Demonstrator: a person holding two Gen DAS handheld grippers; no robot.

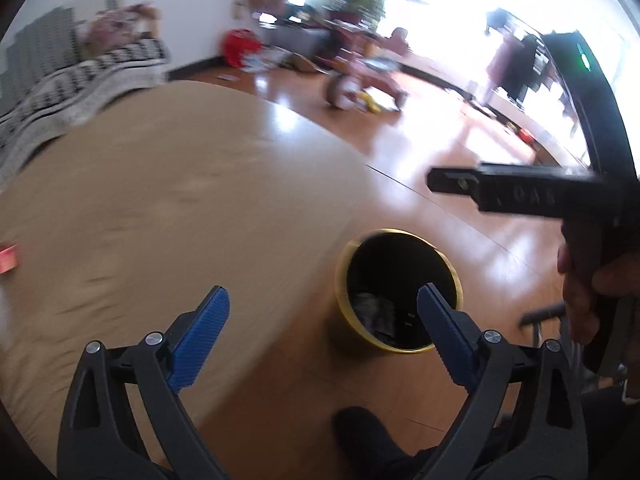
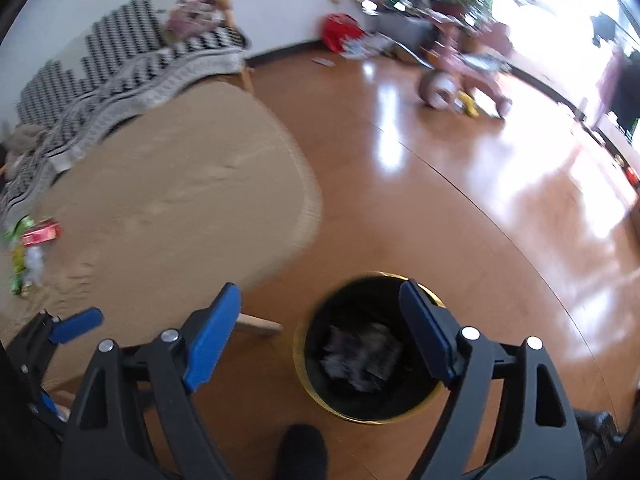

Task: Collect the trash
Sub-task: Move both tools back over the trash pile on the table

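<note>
left claw [image 1: 323, 308]: blue-padded jaws spread wide, nothing in them
right claw [image 2: 320, 312]: same, gaping and empty
yellow-rimmed round black bin [image 2: 316, 376]: on bare wood floor, just off the tan rug's [image 2: 168, 200] edge, crumpled trash [image 2: 360, 356] inside
floor: wide open beyond (shiny)
red box and green wrappers [image 2: 30, 248]: on rug, writing too blurry

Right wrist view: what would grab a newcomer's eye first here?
The yellow-rimmed black bin on the wood floor, crumpled trash already inside, sits just below the open, empty right gripper. Next, bright wrappers lie on the tan rug at far left.
</note>
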